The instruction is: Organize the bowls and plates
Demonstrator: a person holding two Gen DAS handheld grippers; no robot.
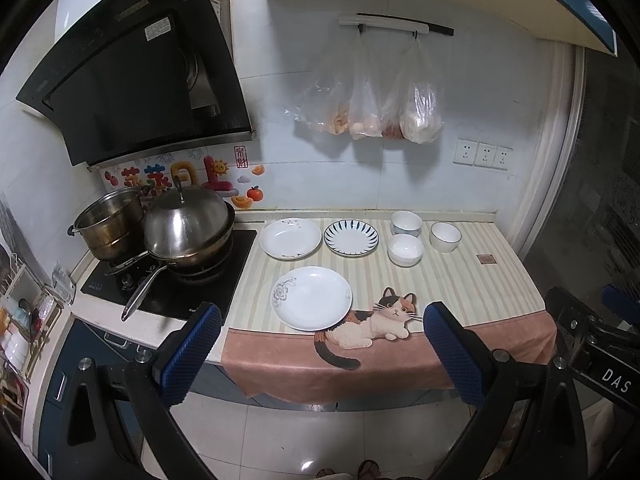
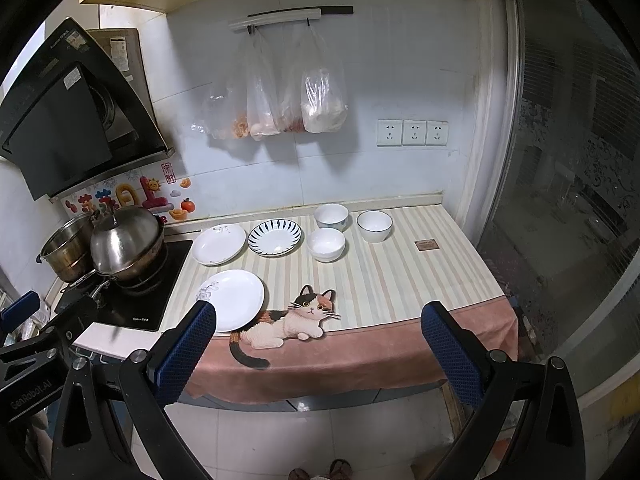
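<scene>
Both grippers hang in front of the counter, well apart from the dishes; the left gripper [image 1: 322, 354] and the right gripper [image 2: 320, 354] have jaws wide open and hold nothing. On the striped cloth [image 2: 400, 280] three plates lie toward 11 o'clock: the flowered plate [image 2: 234, 300] nearest, a white plate [image 2: 219, 244] and a blue-striped plate [image 2: 274, 237] behind. Three bowls [image 2: 326, 244] stand at 12 o'clock. A lidded wok [image 2: 126, 244] and a pot [image 2: 66, 254] sit on the stove at 9 o'clock. The left gripper's body reads "GenRobot.AI".

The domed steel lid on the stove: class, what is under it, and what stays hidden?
The domed steel lid sits on a steel wok with a long handle, resting on the black stove top. Whatever the wok holds cannot be seen; the lid covers it.
</scene>
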